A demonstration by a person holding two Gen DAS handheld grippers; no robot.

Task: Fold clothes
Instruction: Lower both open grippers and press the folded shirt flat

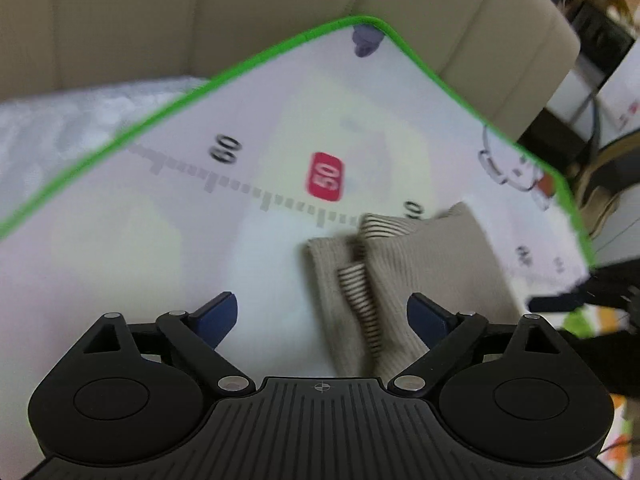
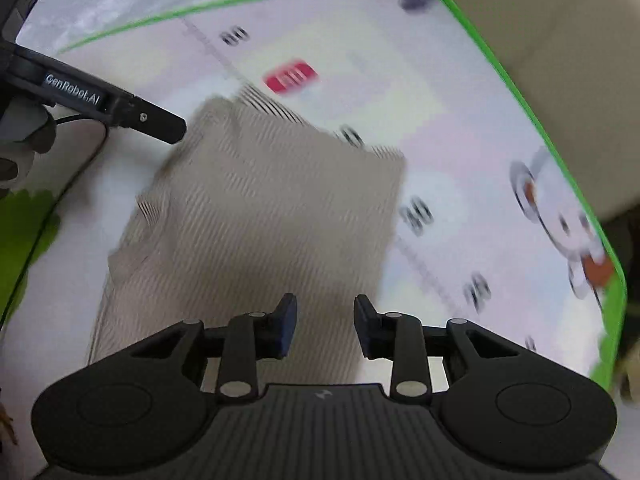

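Basically mid-fold, hands off.

Left wrist view: left tool (image 1: 322, 312) spread wide, nothing between its blue pads (image 1: 218, 316), hovering above the mat (image 1: 120, 216). The beige ribbed garment (image 1: 408, 280) lies folded on the white, green-edged mat at about 2 o'clock from the tool, striped cuffs showing along its near edge. One pad sits over the cloth, contact unclear. Red "50" label (image 1: 326, 176) at 12 o'clock on the printed ruler. Beige sofa (image 1: 200, 20) behind the mat.

Right wrist view: right tool (image 2: 325, 330) partly spread, gripping nothing, directly over the garment's (image 2: 260, 216) near edge. Garment fills 12 o'clock as a rough rectangle, left side rumpled with a sleeve bulge at 10 o'clock. Left tool's finger (image 2: 120, 108) enters at 10 o'clock near the far left corner. Heavy motion blur.

Judgement: one fold looks done, both tools repositioning. Next move likely calls for pinching an edge or two corners cleanly, through all layers, then carrying over to halve it; the loose left-side bunching could spoil the fold.
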